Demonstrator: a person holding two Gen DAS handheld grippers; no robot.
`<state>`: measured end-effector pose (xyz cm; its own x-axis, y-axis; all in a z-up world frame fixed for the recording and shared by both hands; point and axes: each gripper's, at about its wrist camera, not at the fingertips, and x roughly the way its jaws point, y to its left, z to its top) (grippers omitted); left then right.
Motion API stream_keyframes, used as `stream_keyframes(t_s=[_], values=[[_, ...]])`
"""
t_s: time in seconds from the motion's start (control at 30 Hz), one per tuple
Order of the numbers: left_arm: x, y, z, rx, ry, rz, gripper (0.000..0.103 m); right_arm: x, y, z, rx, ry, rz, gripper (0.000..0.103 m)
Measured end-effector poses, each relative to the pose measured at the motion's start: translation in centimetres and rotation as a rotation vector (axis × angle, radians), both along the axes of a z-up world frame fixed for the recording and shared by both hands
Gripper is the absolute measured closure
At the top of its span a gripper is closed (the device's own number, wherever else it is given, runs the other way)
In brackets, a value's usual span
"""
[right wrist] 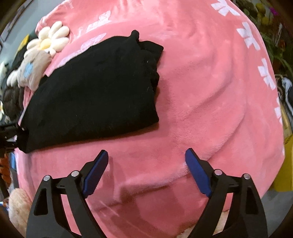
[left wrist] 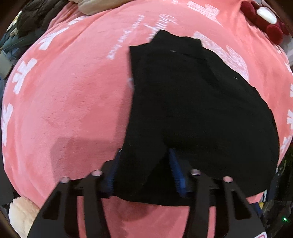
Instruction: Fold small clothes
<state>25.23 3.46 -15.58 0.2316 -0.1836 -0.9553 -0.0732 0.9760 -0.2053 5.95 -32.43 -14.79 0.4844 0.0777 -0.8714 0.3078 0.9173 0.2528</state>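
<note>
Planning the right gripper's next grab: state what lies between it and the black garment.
Only bare pink blanket separates the open right gripper from the black garment, shown in the right wrist view.

I am working in a home, most likely a bedroom or living area. Beneath me lies a soft pink plush blanket (right wrist: 210,91) printed with white motifs. At its far edge rest a cream daisy-shaped cushion (right wrist: 52,37) and a red plush item (left wrist: 265,20); dark clothing is heaped (left wrist: 34,16) past its far left corner, and a fluffy cream toy (left wrist: 22,214) sits by the near edge.
</note>
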Motion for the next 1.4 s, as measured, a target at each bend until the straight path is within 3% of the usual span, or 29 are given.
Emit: stream_keyframes(t_s=[0.07, 0.17, 0.27, 0.4, 0.43, 0.47, 0.5, 0.53, 0.63, 0.73, 0.93, 1.0, 1.07, 1.2, 1.27, 1.33, 1.4], values=[[0.3, -0.4, 0.1, -0.02, 0.013, -0.003, 0.08, 0.0, -0.4, -0.1, 0.033, -0.011, -0.019, 0.018], [0.8, -0.4, 0.1, -0.048, 0.036, 0.009, 0.091, -0.1, -1.1, 0.4, 0.084, -0.055, -0.034, 0.018], [0.6, 0.3, 0.0, -0.081, 0.049, 0.032, 0.092, 0.3, -2.6, 1.8, 0.179, -0.146, -0.046, 0.018], [0.9, 0.2, -0.1, -0.082, 0.049, 0.031, 0.093, 3.5, -3.7, 1.6, 0.223, -0.116, -0.041, 0.019], [0.6, 0.3, 0.1, -0.08, 0.049, 0.032, 0.093, 4.3, -3.8, 1.3, 0.228, -0.113, -0.039, 0.034], [0.6, 0.3, 0.2, -0.079, 0.049, 0.037, 0.094, 5.0, -3.7, 0.8, 0.237, -0.094, -0.017, 0.073], [0.1, 0.3, 0.3, -0.081, 0.049, 0.042, 0.094, 5.7, -3.5, 0.1, 0.238, -0.058, 0.002, 0.095], [0.1, 0.0, 0.4, -0.083, 0.049, 0.047, 0.095, 6.1, -3.4, -0.3, 0.239, -0.047, 0.012, 0.096], [-0.4, -0.3, 2.2, -0.098, 0.017, 0.028, 0.096, 5.7, -2.3, 0.4, 0.155, -0.071, 0.071, 0.096], [-0.8, -2.5, 5.7, -0.093, -0.059, -0.048, 0.096, 4.5, -2.1, 1.0, 0.113, -0.119, 0.088, 0.084], [-2.5, -10.2, 13.8, -0.162, -0.21, -0.213, 0.096, 0.5, -5.3, 2.7, 0.213, -0.265, -0.039, 0.075], [-3.6, -14.0, 16.1, -0.182, -0.252, -0.299, 0.096, -0.6, -6.3, 3.4, 0.221, -0.306, -0.077, 0.061], [-4.8, -17.9, 17.4, -0.206, -0.265, -0.381, 0.096, -2.2, -7.3, 3.7, 0.244, -0.343, -0.127, 0.056], [-7.4, -24.7, 15.3, -0.182, -0.233, -0.503, 0.095, -3.0, -8.3, 3.9, 0.285, -0.357, -0.183, 0.056], [-8.1, -27.1, 12.6, -0.127, -0.175, -0.526, 0.085, -3.2, -8.8, 3.5, 0.3, -0.349, -0.2, 0.055], [-9.4, -28.2, 9.6, -0.092, -0.096, -0.534, 0.082, -3.1, -9.1, 3.2, 0.315, -0.338, -0.203, 0.055], [-10.6, -27.4, 8.2, -0.115, -0.045, -0.525, 0.082, -2.9, -8.9, 3.4, 0.314, -0.341, -0.19, 0.054]])
